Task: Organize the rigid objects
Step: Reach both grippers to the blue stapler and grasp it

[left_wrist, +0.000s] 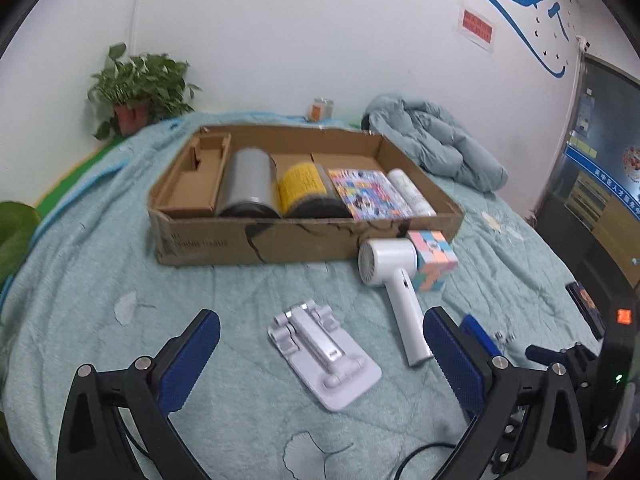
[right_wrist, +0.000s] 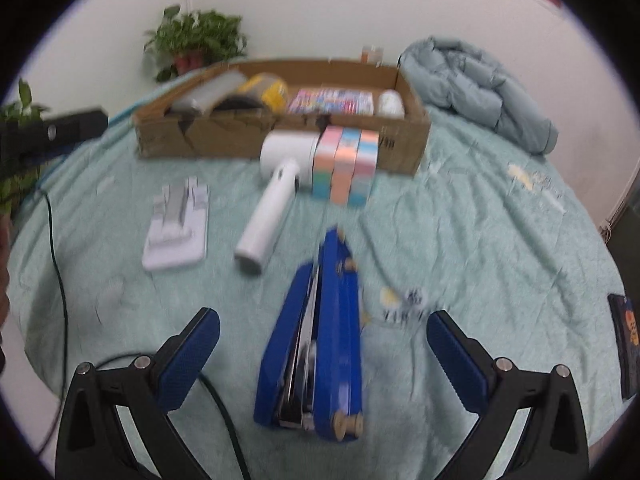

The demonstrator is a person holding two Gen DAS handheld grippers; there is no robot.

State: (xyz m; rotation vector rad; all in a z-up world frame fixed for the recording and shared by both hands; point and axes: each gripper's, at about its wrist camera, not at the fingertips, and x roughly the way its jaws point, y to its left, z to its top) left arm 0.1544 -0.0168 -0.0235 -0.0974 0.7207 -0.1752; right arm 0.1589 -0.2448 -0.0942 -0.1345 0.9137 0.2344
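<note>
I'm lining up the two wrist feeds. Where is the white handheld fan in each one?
Left wrist: white handheld fan right of centre, its head against the pastel cube.
Right wrist: the fan centre-left, handle running down-left.
Shared landmark: the cardboard box just behind it.

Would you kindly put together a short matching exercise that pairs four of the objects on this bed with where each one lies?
Things:
1. yellow-labelled canister
2. handheld fan
3. folding phone stand
4. blue stapler

Places:
A. on the quilt, between the right gripper's open jaws
B. inside the cardboard box
C. on the quilt, between the left gripper's open jaws
D. outside the box, head against the pastel puzzle cube

Pairs: 1-B, 2-D, 3-C, 4-A
</note>
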